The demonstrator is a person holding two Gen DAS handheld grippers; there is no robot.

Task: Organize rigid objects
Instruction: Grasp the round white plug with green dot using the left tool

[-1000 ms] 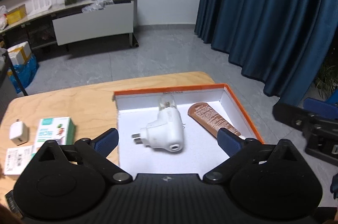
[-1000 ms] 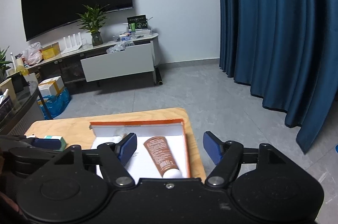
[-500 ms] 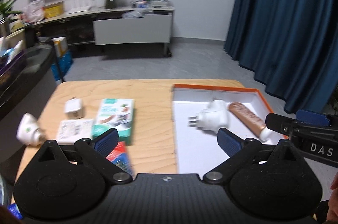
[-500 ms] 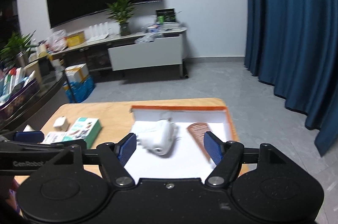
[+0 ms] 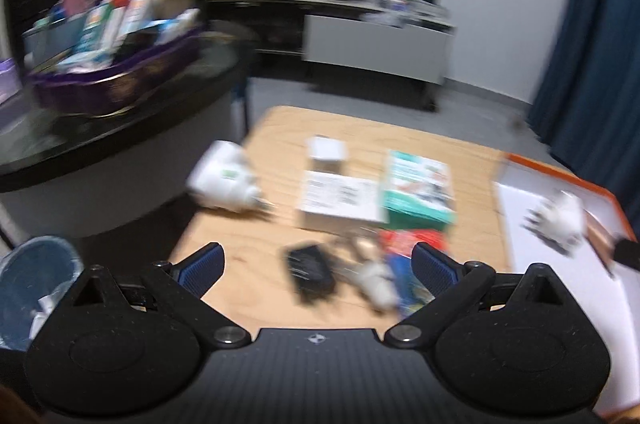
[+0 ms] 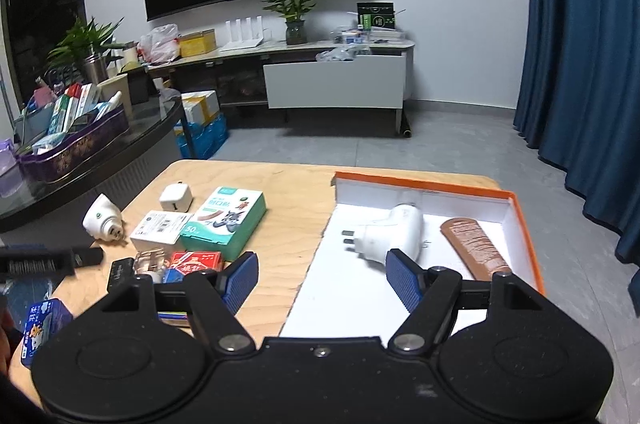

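Looking through the left wrist camera, everything is blurry. The left gripper (image 5: 316, 266) has its jaws wide open, and nothing is between the blue pads. It hangs over the wooden counter (image 5: 280, 128). Under it lie a black thing (image 5: 310, 274), a small white thing (image 5: 374, 280) and some red and blue packs (image 5: 406, 244) that are too blurry to name. Farther back sit a white plug (image 5: 222, 180) near the left edge, a white box (image 5: 340, 198), a green box (image 5: 418, 188) touching it, and a small white cube (image 5: 326, 150) behind them. On the right is the orange tray (image 5: 560, 172), with a white adapter (image 5: 558, 224) inside it.

Next comes the right wrist camera, which is sharp. The right gripper (image 6: 322, 278) also has its jaws wide open and holds nothing. It hangs over the near edge of the counter (image 6: 288, 184), between the loose things and the orange tray (image 6: 420, 184). Inside the tray lies the white adapter (image 6: 394, 236), with its prongs pointing left. Beside it, on the right, lies a brown tube (image 6: 474, 248). The two are apart. On the left of the counter are the green box (image 6: 224, 222), the white box (image 6: 160, 230) touching it, the white cube (image 6: 176, 198), the white plug (image 6: 102, 222), and a red pack (image 6: 196, 261) near the left pad. A blue pack (image 6: 40, 330) sits at the near left corner. The left gripper's dark tip (image 6: 48, 264) pokes in from the left.
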